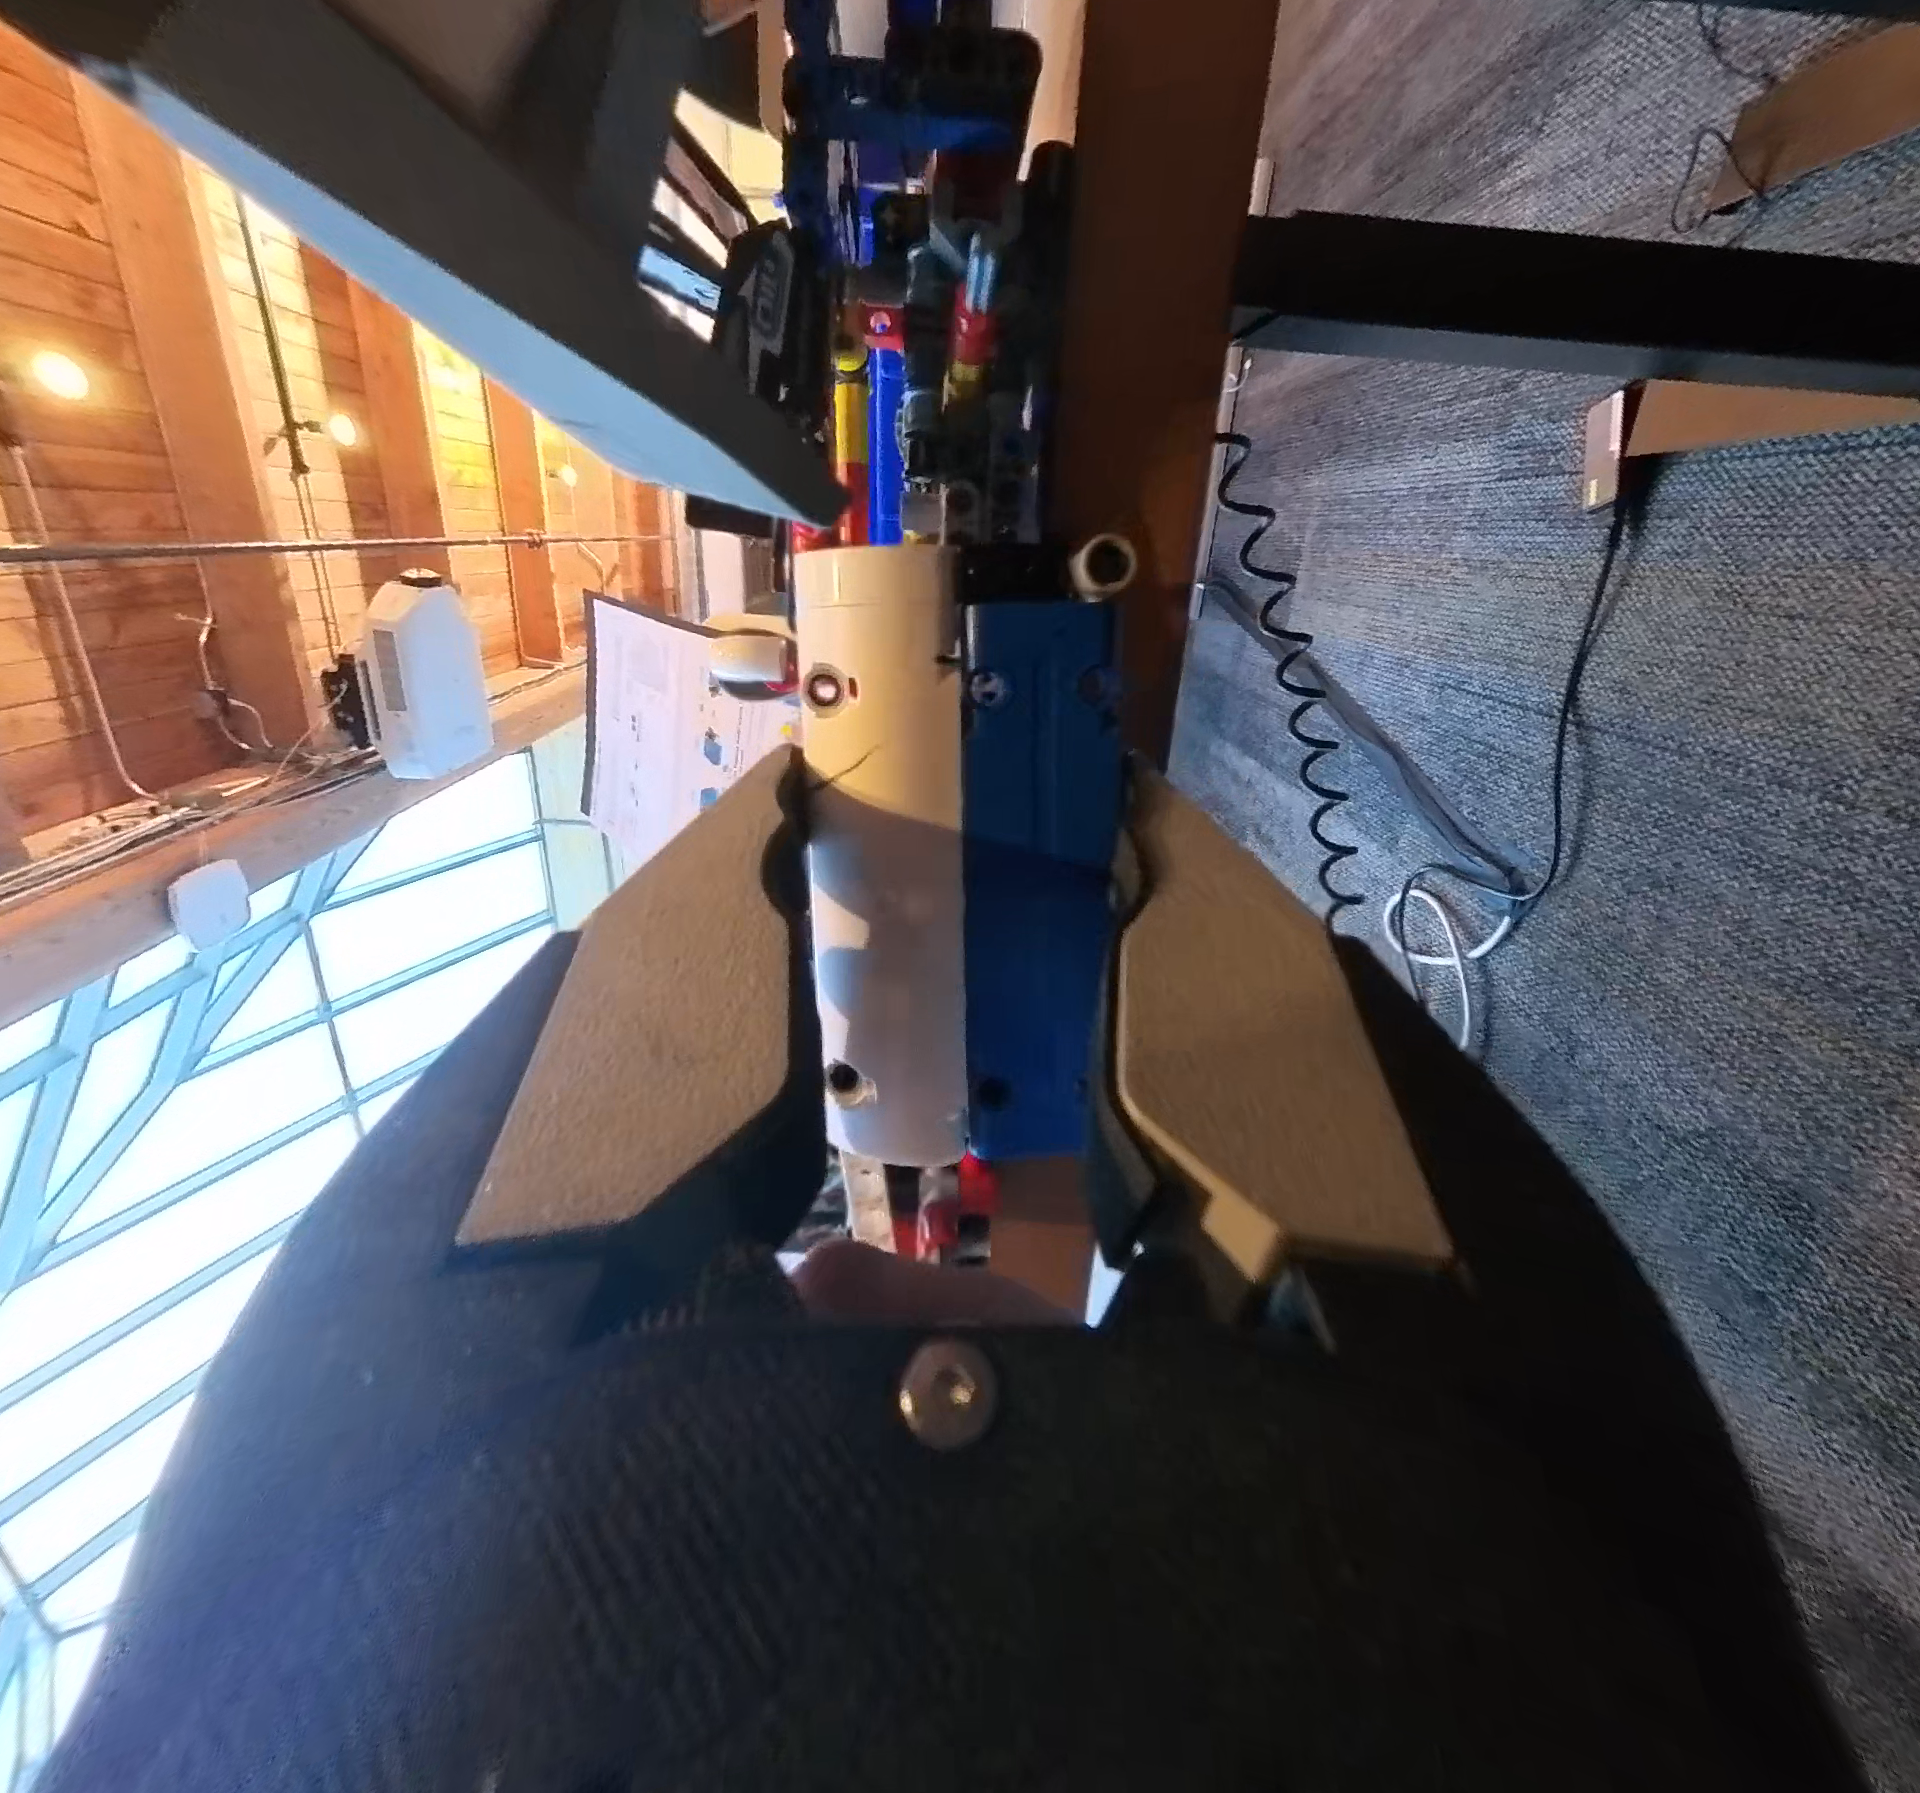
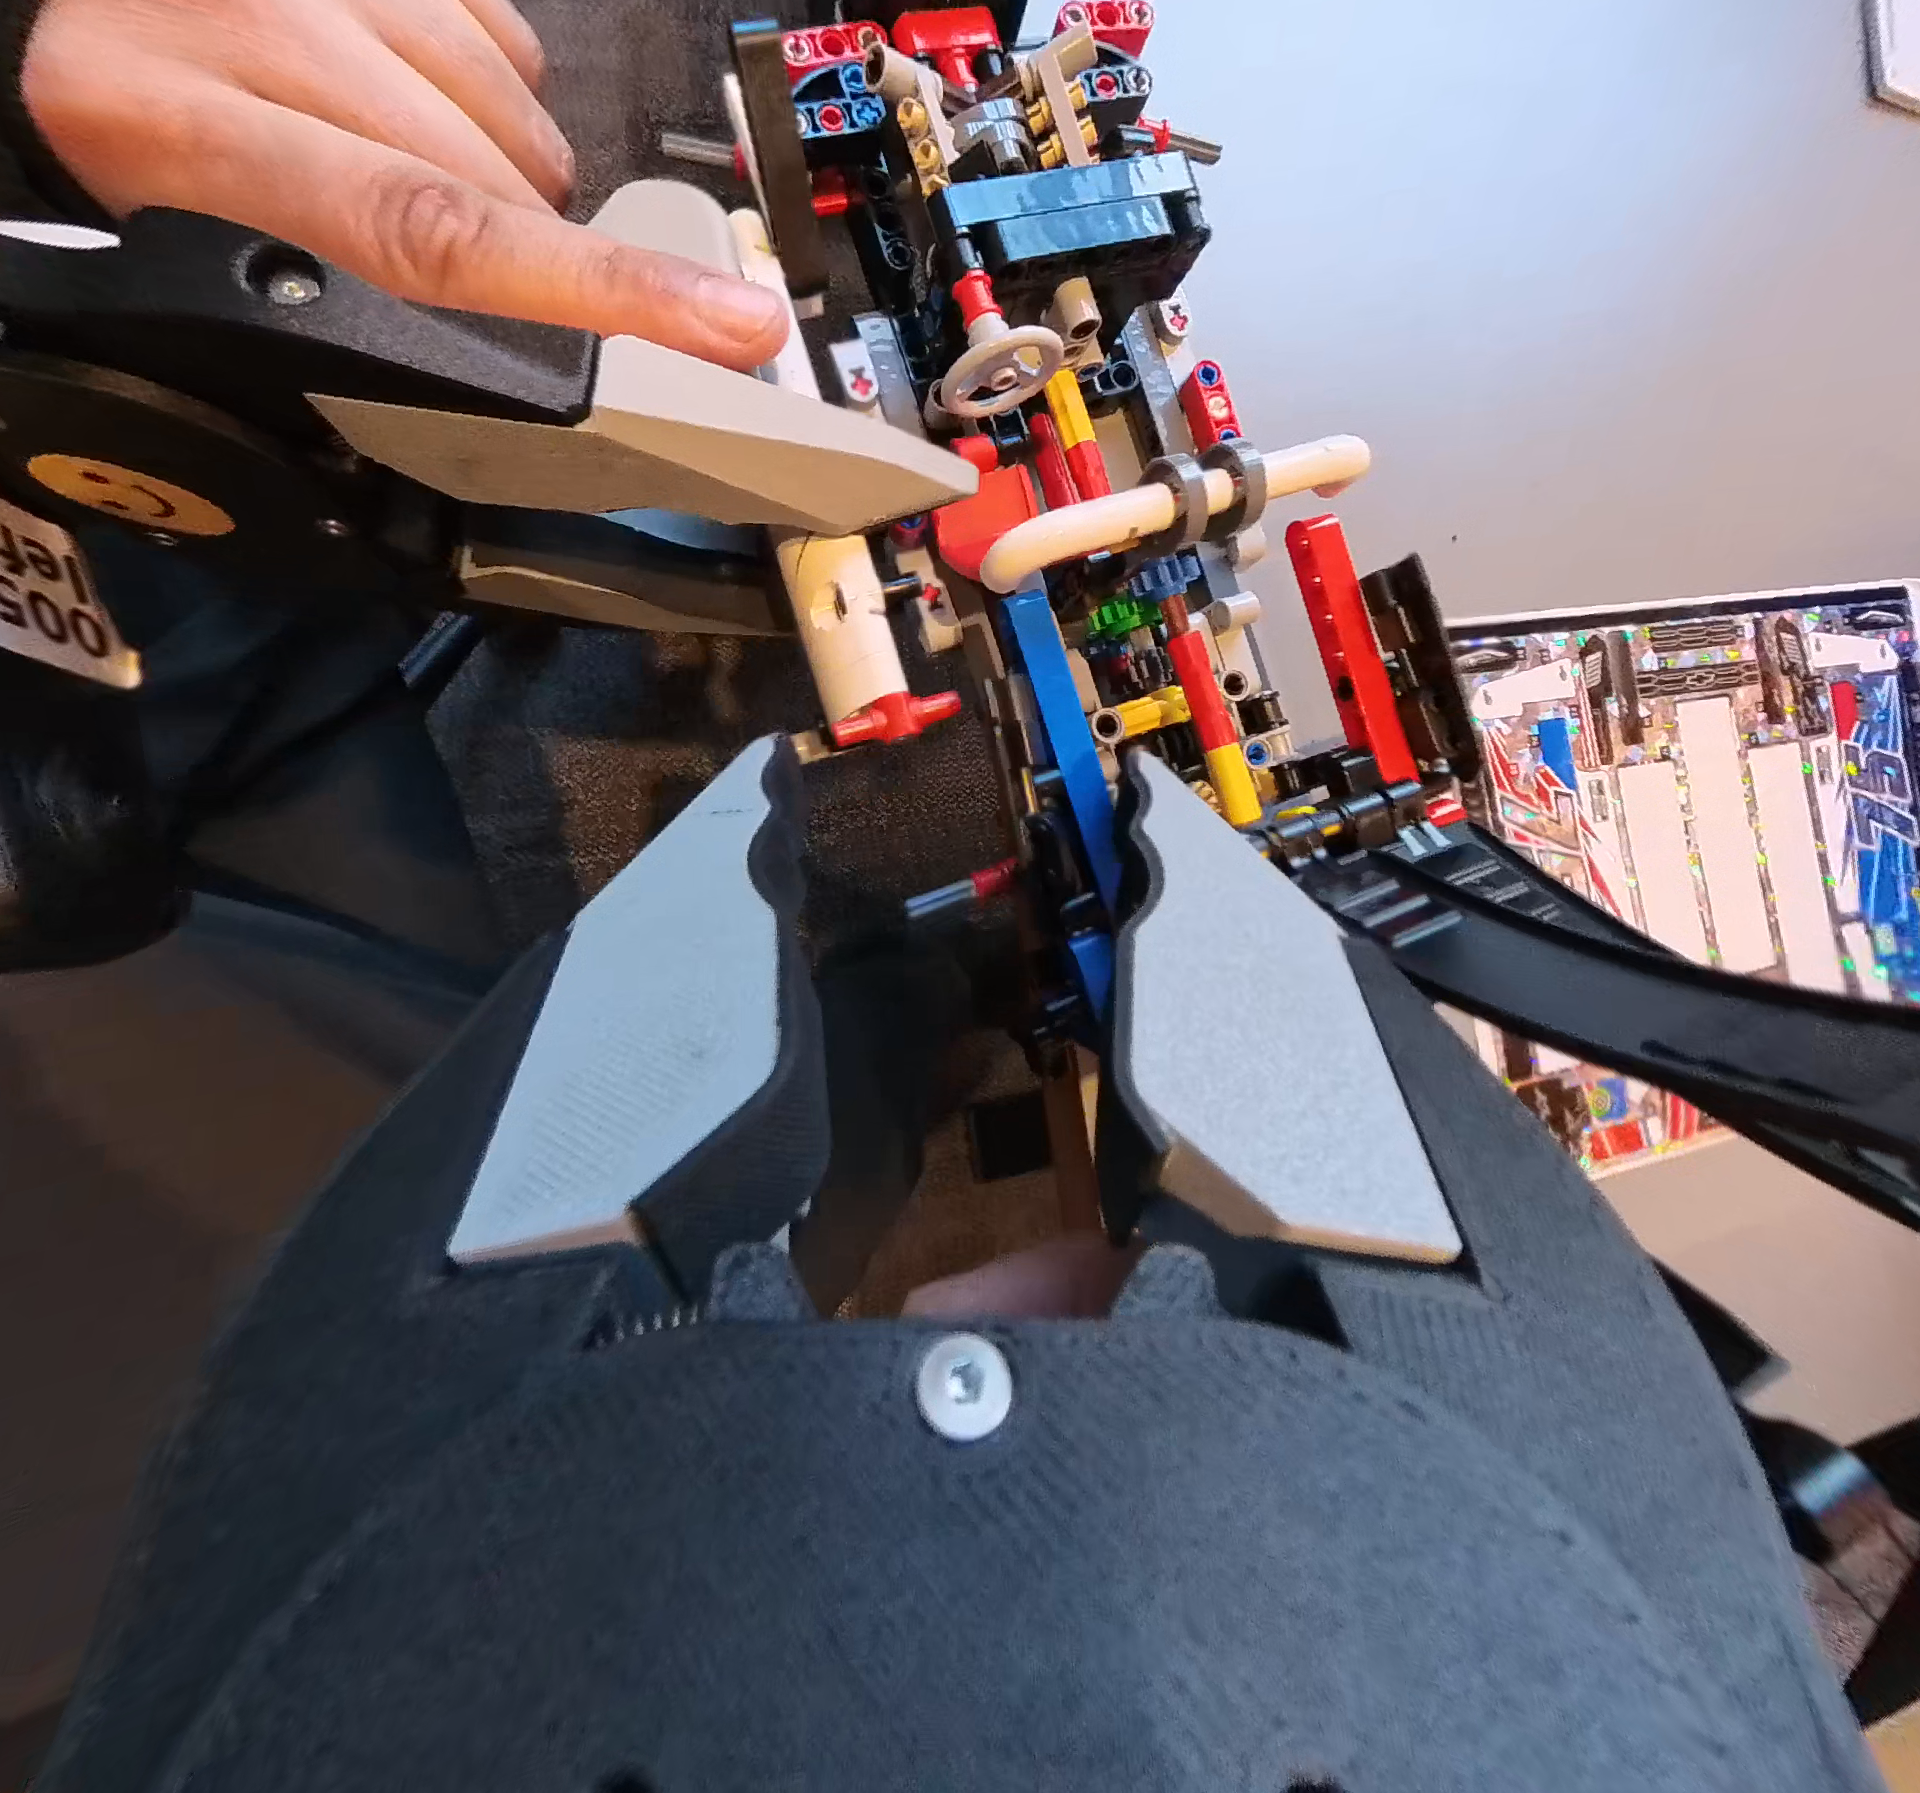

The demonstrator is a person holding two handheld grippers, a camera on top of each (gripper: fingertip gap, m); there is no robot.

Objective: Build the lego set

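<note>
The lego car chassis (image 2: 1091, 341) is a long build of red, blue, yellow, grey and black beams with a grey steering wheel (image 2: 1003, 370). It is held in the air. My left gripper (image 1: 956, 808) is shut on its side, with one finger on a white panel (image 1: 883, 704) and the other on a blue panel (image 1: 1039, 704). In the right wrist view the left gripper (image 2: 873, 548) comes in from the left, with a person's finger (image 2: 644, 289) resting on it. My right gripper (image 2: 951, 808) is open at the chassis's near end. Its right finger touches a blue beam (image 2: 1070, 735).
A sticker sheet (image 2: 1714, 808) lies at the right, with a curved black piece (image 2: 1558, 974) across it. In the left wrist view, an instruction booklet (image 1: 655, 704) stands behind the model, beside a brown table edge (image 1: 1153, 289). A coiled black cable (image 1: 1288, 652) hangs over grey carpet. My right fingertips sit around 5 cm from my left ones.
</note>
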